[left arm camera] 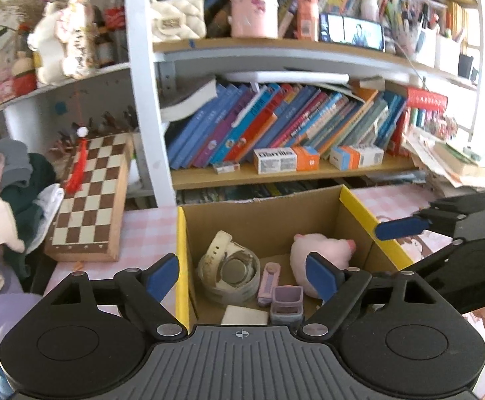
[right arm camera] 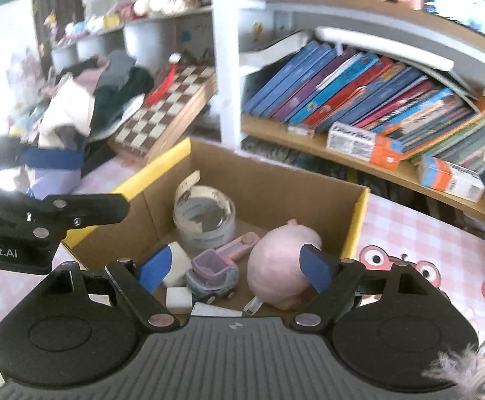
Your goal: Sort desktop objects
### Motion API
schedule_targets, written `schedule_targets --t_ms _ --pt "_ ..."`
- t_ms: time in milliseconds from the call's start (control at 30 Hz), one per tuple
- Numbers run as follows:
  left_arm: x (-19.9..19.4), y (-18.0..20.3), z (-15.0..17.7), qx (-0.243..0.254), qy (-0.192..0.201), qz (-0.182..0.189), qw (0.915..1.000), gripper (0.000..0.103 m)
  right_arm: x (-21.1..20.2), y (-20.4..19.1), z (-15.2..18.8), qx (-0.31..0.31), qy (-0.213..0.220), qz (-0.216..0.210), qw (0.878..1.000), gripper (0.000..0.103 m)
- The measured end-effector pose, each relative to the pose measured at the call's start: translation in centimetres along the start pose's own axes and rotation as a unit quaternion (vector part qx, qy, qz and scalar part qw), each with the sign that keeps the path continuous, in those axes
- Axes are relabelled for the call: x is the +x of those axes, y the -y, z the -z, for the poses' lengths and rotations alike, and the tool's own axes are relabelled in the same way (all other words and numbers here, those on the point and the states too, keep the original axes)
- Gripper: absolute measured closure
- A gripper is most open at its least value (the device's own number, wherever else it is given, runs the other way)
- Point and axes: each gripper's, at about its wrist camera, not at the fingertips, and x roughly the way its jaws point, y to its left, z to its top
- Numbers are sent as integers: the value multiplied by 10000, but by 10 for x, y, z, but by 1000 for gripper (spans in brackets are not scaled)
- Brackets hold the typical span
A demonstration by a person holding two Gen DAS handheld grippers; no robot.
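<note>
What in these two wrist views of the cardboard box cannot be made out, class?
- Left wrist view: the cardboard box near wall and floor edge, hidden by the left gripper body.
- Right wrist view: the pink plush toy underside, behind the right gripper finger.
- Both views: book spines, too blurred to read.

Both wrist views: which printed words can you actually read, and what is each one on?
"Robot.AI": on the black body of the left claw, seen at the right wrist view's left edge.
"Clarnile", uncertain, blurred: on the white and orange carton on the lower shelf.
Book spines and other cartons: too blurred to read.
</note>
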Motion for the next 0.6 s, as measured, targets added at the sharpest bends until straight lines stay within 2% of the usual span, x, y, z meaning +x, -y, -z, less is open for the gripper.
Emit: schedule_targets --t_ms 200,500,600 --pt "-22 5 24 -18 230 -193 9995 13 -31 -13 25 278 388 580 9972 17" --pt "-59 14 63 -64 195 -62 9998 11 -67 -43 72 580 394 1207 9902 17" --pt "-76 17 78 -78 238 -131 9996 7 -81 -56 91 657 438 1423 9867 16"
